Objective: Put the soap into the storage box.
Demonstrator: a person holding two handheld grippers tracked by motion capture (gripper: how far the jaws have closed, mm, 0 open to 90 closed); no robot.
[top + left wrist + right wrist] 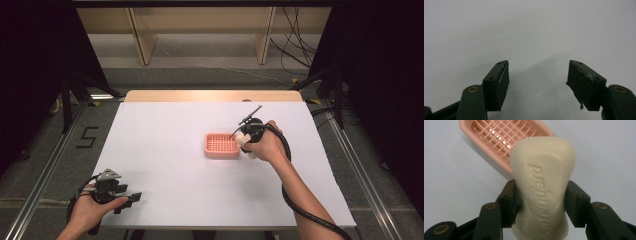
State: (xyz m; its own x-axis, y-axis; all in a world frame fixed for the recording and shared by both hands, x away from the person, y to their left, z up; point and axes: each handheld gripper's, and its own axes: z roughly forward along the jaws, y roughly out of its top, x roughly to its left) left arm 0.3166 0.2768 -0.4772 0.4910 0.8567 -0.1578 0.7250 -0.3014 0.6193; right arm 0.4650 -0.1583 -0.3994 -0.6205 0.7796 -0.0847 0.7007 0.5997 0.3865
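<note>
- Work in hand: bar of soap (542, 187) going into pink soap dish (221, 145), judging by grip and position.
- Right gripper (541, 202): jaws stand wide but clamped on the soap's waist, pads pressing both sides; soap is cream-coloured with embossed lettering, its long axis running away from the camera.
- In the high view the right gripper (245, 141) sits just at the right edge of the soap dish, near table centre, slightly right; the white soap end (244, 140) pokes out beside the hand.
- In the right gripper view the soap dish (499, 137) lies beyond and left of the soap tip, its grid floor bare, nothing in it.
- Soap looks held above the table (165, 165), not yet inside the dish; can't tell the exact clearance.
- Left gripper (537, 82): jaws wide apart, nothing between them, just bare white table surface ahead.
- Left gripper (125, 197) in the high view rests at the near-left corner of the table, well apart from the dish, idle.
- Progress call: pickup done, carry mostly done; soap is at the dish but not over its middle.
- Left to do: shift soap left over the dish, lower it onto the grid, open the jaws, pull away.
- Risk guess: the soap is smooth, could slip or land on the rim if released early.
</note>
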